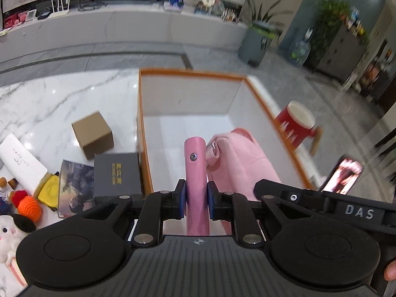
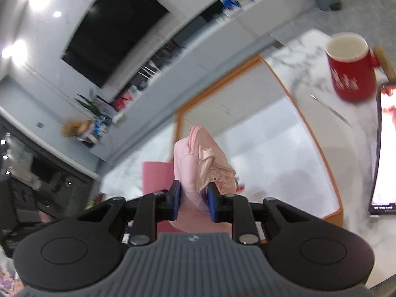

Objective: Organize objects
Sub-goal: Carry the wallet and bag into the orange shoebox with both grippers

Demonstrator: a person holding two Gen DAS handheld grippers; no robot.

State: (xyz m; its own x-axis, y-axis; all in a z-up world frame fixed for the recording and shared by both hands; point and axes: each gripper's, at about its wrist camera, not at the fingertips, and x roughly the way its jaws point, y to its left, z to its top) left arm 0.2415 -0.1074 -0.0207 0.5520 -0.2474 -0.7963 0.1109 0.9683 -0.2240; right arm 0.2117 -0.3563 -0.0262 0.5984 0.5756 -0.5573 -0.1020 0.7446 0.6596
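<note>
A soft pink bag (image 1: 243,159) hangs over the open white box with an orange rim (image 1: 193,73). My left gripper (image 1: 196,199) is shut on the bag's stiff pink strap (image 1: 195,170), which stands upright between the blue pads. In the right wrist view my right gripper (image 2: 194,196) is shut on the lower part of the pink bag (image 2: 203,160), and the pink strap (image 2: 157,178) shows to its left. The orange-rimmed box (image 2: 310,133) lies below and beyond the bag. The views are blurred by motion.
A red mug (image 1: 295,123) and a lit phone (image 1: 342,177) sit right of the box on the marble table. To the left are a cardboard cube (image 1: 92,135), a dark grey box (image 1: 116,173), a picture book (image 1: 74,185), a white case (image 1: 21,163) and crocheted toys (image 1: 31,208).
</note>
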